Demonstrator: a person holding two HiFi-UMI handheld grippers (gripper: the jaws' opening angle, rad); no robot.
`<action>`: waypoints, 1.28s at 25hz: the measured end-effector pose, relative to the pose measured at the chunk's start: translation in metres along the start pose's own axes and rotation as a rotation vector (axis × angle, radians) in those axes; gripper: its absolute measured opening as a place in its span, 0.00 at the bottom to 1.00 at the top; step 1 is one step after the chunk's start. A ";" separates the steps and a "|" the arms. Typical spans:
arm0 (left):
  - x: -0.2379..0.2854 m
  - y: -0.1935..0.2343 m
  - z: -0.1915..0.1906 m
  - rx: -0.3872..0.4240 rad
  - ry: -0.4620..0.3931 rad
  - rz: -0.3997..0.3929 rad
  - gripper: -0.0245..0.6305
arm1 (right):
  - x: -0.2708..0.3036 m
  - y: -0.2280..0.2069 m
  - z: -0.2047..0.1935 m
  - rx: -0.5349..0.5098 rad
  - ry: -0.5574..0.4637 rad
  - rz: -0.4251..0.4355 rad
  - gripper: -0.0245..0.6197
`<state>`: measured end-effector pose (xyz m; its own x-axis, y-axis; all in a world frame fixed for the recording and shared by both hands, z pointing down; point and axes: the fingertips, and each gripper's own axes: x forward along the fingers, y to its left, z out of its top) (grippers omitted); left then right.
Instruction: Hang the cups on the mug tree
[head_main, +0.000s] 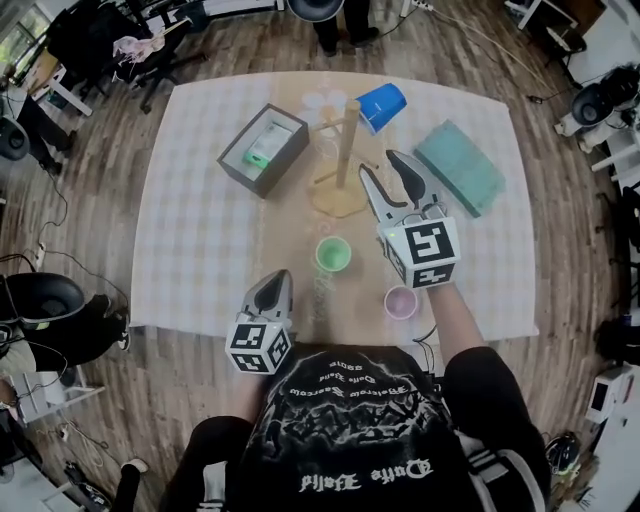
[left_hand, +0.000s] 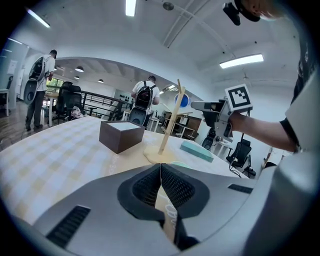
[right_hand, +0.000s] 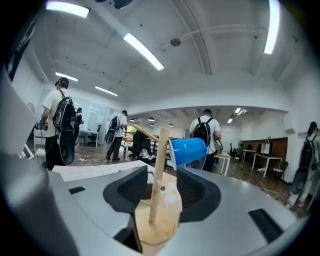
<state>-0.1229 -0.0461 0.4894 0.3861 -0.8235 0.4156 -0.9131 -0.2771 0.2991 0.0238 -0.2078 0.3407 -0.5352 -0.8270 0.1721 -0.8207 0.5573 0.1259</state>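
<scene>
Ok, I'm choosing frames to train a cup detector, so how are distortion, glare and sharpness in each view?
Head view: strong fisheye bows the tablecloth edges; light even, blue cup crisp. Left gripper view: dark round vignette, shut left claw fills the lower half, ceiling light blown out. Right gripper view: same vignette, glaring ceiling strips; mug tree sharp, framed by the open right claw.

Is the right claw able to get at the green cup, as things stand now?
Probably yes: the right claw is open and holds nothing, and the green cup stands free on the table beside it, nothing between.
</scene>
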 end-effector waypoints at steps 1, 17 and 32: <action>0.001 -0.001 0.000 -0.013 0.003 -0.009 0.07 | -0.007 -0.004 -0.006 0.026 0.011 -0.003 0.34; 0.040 -0.014 -0.007 -0.109 0.188 -0.121 0.27 | -0.153 -0.069 -0.171 0.364 0.291 -0.243 0.20; 0.079 -0.029 -0.020 -0.271 0.369 -0.177 0.31 | -0.212 -0.063 -0.240 0.518 0.409 -0.373 0.14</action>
<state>-0.0631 -0.0934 0.5306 0.5975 -0.5317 0.6002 -0.7814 -0.2181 0.5847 0.2364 -0.0499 0.5308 -0.1691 -0.8044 0.5695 -0.9760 0.0562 -0.2104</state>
